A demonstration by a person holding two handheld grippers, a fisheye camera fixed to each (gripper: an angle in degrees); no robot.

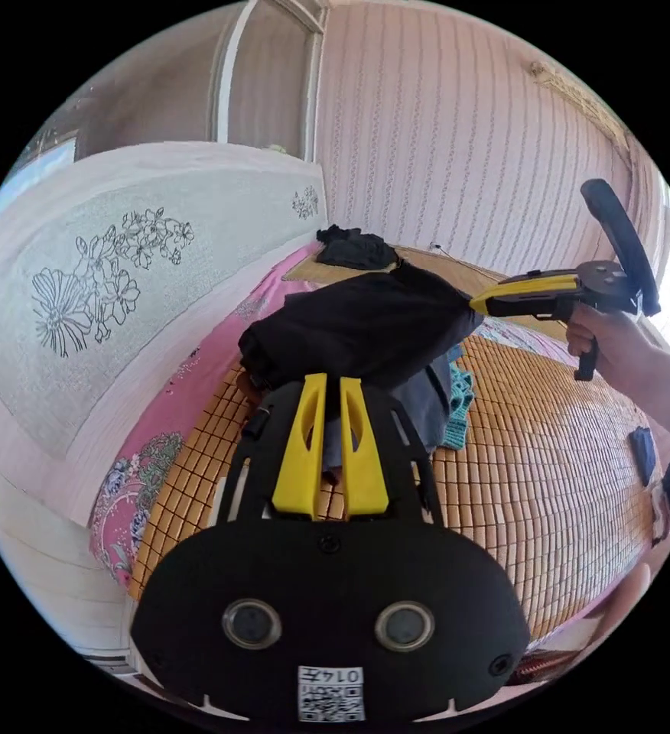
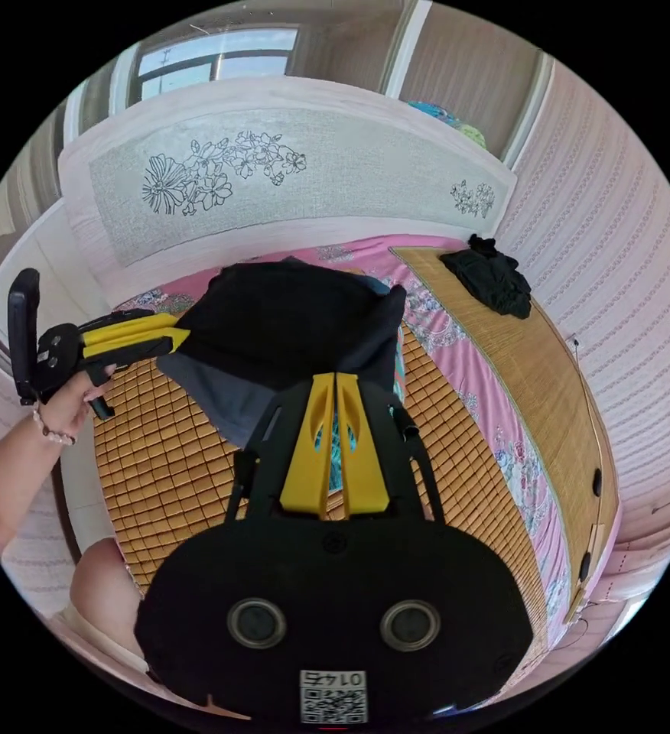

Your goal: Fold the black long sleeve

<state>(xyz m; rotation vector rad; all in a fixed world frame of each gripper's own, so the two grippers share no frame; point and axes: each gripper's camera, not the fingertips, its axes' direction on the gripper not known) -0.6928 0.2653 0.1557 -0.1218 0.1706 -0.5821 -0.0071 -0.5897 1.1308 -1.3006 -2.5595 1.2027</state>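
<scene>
The black long sleeve (image 1: 365, 325) hangs stretched in the air between both grippers, above the bed. In the left gripper view my left gripper (image 1: 332, 380) is shut on its near edge. The right gripper (image 1: 479, 304), held in a hand, pinches the garment's far right end. In the right gripper view the same black long sleeve (image 2: 289, 317) spreads wide, and my right gripper (image 2: 336, 377) is shut on its lower edge. There the left gripper (image 2: 180, 335) grips the left corner, jaws together.
A bamboo mat (image 1: 549, 474) covers the bed over a pink flowered sheet (image 1: 167, 413). Grey cloth (image 1: 427, 397) and a teal piece (image 1: 463, 397) lie under the held garment. Another dark heap (image 2: 492, 283) sits near the wall. The flower-patterned headboard (image 2: 289, 176) stands behind.
</scene>
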